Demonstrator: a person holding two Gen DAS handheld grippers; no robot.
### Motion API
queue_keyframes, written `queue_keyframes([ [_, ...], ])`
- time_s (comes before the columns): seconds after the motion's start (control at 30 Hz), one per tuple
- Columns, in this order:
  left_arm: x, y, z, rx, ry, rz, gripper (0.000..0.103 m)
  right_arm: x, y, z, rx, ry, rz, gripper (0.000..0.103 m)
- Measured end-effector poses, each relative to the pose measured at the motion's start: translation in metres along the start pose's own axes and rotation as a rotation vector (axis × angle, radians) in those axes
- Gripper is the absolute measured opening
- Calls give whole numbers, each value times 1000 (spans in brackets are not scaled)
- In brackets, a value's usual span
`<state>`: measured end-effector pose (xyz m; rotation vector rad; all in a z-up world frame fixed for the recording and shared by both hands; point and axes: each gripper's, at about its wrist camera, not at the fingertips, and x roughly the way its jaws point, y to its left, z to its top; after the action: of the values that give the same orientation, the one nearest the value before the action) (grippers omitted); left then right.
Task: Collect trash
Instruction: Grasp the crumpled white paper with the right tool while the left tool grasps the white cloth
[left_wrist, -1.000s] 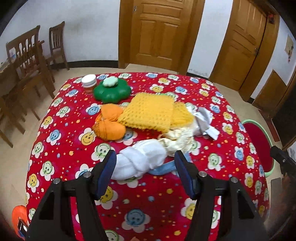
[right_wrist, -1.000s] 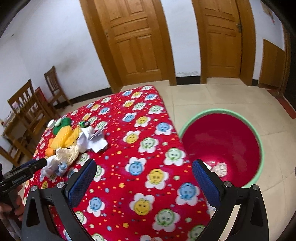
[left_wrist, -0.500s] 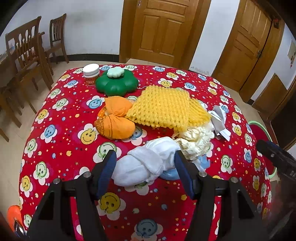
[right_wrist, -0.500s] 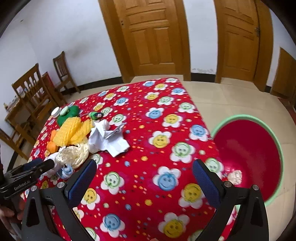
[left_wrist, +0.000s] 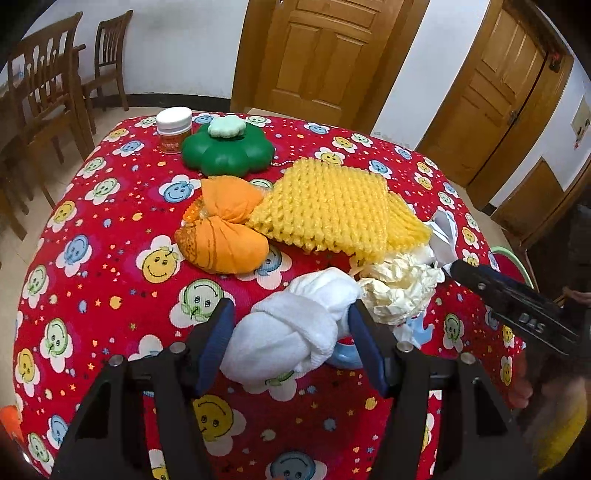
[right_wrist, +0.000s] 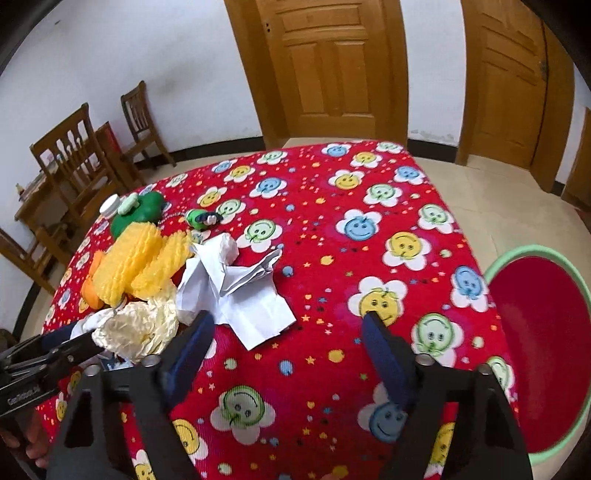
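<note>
Left gripper (left_wrist: 290, 343): jaws apart, white knotted cloth bundle (left_wrist: 291, 332) sits between the blue pads; right pad looks against the cloth, left pad has a small gap, so no firm squeeze visible. Ahead-left of these jaws: orange cloth bundle (left_wrist: 221, 236), further ahead green flower-shaped container (left_wrist: 229, 153) and white-lidded jar (left_wrist: 173, 129). Straight ahead: yellow foam net (left_wrist: 328, 206). Just ahead-right of the right pad: cream crumpled wrapper (left_wrist: 399, 288), touching the white bundle. Blue item (left_wrist: 345, 356) partly hidden under the bundle, can't identify.

Right gripper (right_wrist: 288, 338): jaws closing, nothing between pads, only red smiley tablecloth (right_wrist: 332, 258). Crumpled white paper (right_wrist: 236, 291) just ahead of the left pad, edge near it. Far right of the jaws, off the table on the floor: red basin (right_wrist: 546, 332) with green rim.
</note>
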<state>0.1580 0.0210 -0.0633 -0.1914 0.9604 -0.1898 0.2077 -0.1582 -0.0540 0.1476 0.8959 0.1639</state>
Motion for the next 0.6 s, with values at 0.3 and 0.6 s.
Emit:
queue_keyframes([
  [0.3,0,2,-4,-15,7,-57,51,17,5,-2,-14,20,13,39],
  [0.6,-13,0,-10,-8,-13,-70,30,8,-4,-5,38,3,46,5],
])
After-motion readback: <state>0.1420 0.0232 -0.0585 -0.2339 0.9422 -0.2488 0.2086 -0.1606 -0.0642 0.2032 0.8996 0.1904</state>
